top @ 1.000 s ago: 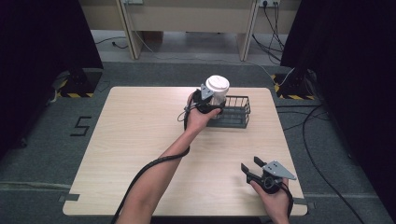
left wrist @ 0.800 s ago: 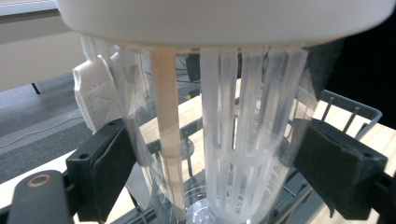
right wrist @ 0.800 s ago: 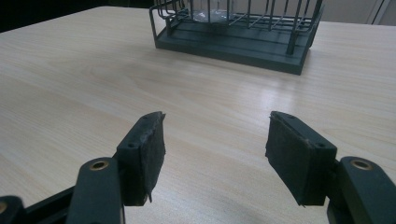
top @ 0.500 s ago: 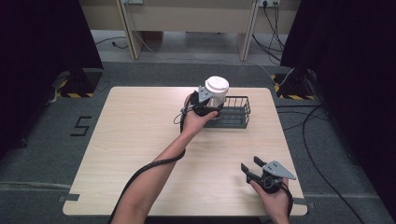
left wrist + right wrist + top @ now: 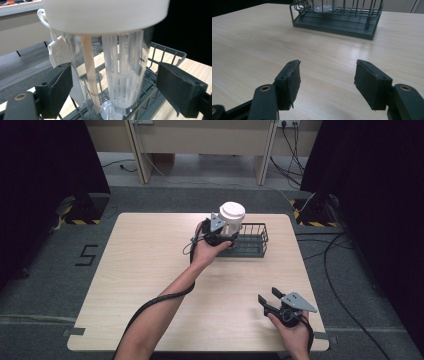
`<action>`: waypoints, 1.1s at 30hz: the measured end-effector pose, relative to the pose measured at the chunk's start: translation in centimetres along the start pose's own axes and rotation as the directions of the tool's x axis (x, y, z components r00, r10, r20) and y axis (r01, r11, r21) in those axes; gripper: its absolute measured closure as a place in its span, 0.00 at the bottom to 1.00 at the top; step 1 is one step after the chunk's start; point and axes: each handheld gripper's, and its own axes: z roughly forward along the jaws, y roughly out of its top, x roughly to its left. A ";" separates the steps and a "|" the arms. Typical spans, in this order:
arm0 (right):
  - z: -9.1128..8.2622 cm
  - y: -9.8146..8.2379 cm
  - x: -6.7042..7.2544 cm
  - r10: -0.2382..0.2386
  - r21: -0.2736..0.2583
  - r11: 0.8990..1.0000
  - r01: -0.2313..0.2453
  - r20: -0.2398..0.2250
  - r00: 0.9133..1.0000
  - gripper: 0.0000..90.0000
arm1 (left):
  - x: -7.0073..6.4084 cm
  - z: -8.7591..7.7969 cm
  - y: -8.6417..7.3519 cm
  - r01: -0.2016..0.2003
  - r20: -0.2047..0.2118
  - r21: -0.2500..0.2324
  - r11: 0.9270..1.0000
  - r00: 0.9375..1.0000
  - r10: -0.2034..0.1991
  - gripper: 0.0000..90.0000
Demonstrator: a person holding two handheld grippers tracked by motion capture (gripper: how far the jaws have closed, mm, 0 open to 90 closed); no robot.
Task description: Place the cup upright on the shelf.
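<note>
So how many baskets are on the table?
1. The dark wire basket sits at the table's far side, right of the middle, with the clear bottle standing in its left end. Nothing looks hidden.

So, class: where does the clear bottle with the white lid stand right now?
In the high view the bottle stands in the wire basket's left end, between the left gripper's open jaws.

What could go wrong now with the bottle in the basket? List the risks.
1. The left gripper has its fingers spread apart from the clear bottle, so the tall, white-capped bottle could tip inside the low wire basket.
2. Pulling back, a finger might catch the basket rim and drag it.
</note>
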 end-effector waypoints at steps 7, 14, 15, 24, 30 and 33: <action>0.0 0.0 0.0 -0.001 0.001 1.000 0.001 0.001 1.000 0.42 | -0.4 -1.2 0.1 -0.012 0.019 -0.017 1.000 1.000 0.012 0.16; 0.0 0.0 0.0 -0.001 0.001 1.000 0.001 0.002 1.000 0.42 | -1.0 -2.3 -0.1 -0.032 0.046 -0.011 0.999 0.998 0.033 0.16; 0.0 0.0 0.0 0.000 0.001 1.000 0.000 0.002 1.000 0.42 | -1.1 -2.4 -0.1 -0.027 0.049 -0.011 1.000 0.998 0.027 0.16; 0.0 0.0 0.0 -0.001 0.001 1.000 0.001 0.002 1.000 0.42 | -1.2 -4.5 -0.6 -0.042 0.044 -0.015 0.999 0.998 0.042 0.16; 0.0 0.0 0.1 -0.003 0.004 1.000 0.003 0.002 1.000 0.42 | -0.9 -6.1 -0.9 -0.046 0.036 -0.025 0.999 0.998 0.047 0.16; 0.0 0.0 0.1 -0.002 0.004 1.000 0.002 0.004 1.000 0.42 | -0.8 -6.6 -1.1 -0.049 0.040 -0.026 0.998 0.998 0.050 0.16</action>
